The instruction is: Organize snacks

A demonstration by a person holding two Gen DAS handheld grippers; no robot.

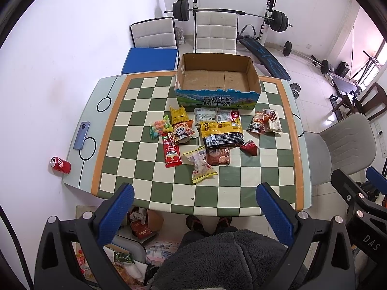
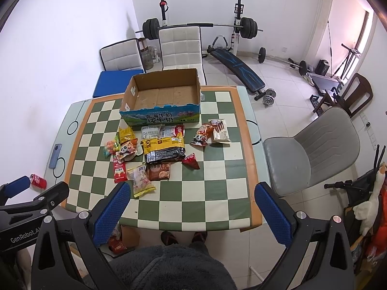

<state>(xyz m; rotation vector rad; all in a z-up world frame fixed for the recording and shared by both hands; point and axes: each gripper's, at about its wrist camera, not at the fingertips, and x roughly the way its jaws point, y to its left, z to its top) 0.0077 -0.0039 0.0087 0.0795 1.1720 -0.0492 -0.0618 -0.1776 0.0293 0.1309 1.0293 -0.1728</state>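
Now | cardboard box (image 1: 217,82) empty | snacks (image 1: 217,133) beside it | both hand-held grippers (image 1: 198,207) (image 2: 193,207) wide open, holding nothing

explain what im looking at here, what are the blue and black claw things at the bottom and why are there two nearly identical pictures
No robot here: a person holds a two-finger gripper in each hand, and each gripper carries a fisheye camera looking along its fingers. One picture comes from the left gripper, the other from the right gripper; the blue pads are their fingers. Both are open and hold nothing, raised above the near edge of a checkered table. On it lies a pile of snack packets in front of an empty cardboard box, presumably where the snacks should go. A phone lies at the table's left edge, with a red soda can beside it.
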